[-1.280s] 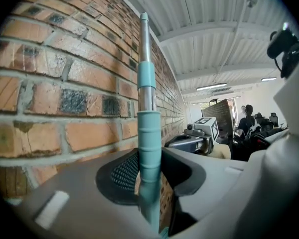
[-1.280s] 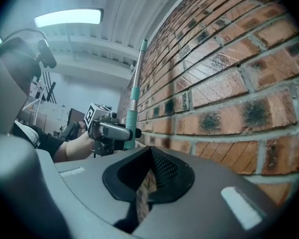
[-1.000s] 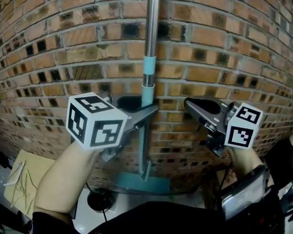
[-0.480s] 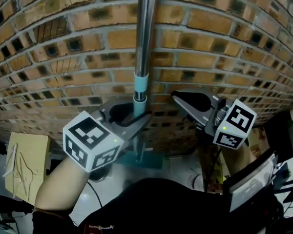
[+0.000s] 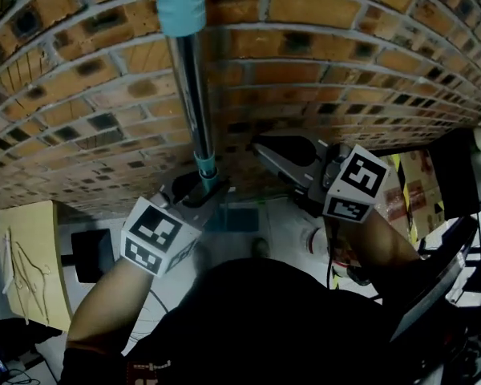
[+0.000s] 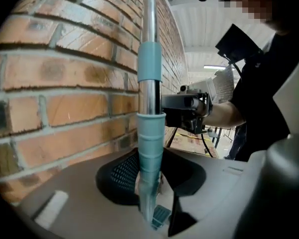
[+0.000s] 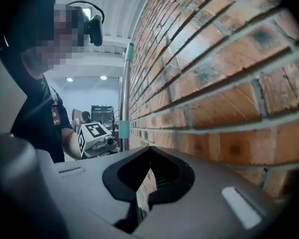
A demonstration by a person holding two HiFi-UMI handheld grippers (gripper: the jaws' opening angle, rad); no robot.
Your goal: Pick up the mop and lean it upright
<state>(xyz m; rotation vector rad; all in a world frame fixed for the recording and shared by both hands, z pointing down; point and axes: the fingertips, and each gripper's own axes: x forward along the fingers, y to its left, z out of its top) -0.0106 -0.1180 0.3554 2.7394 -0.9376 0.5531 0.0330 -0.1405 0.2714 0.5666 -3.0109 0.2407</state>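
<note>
Clamping the mop pole (image 5: 194, 87) low, left hand-held gripper (image 5: 208, 191) risks the top sliding toward 11 o'clock along the wall (image 5: 345, 62); right hand-held gripper (image 5: 262, 146) clenched, empty.

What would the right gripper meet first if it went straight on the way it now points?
Most likely the brick wall, just ahead of the right gripper; bricks fill the view past its jaws. The mop pole stands slightly to the side.

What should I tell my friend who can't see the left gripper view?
A shiny mop pole with teal sleeves stands upright beside a brick wall, pinched in the left tongs. Behind it, a person in dark clothes holds the right tongs near the pole.
</note>
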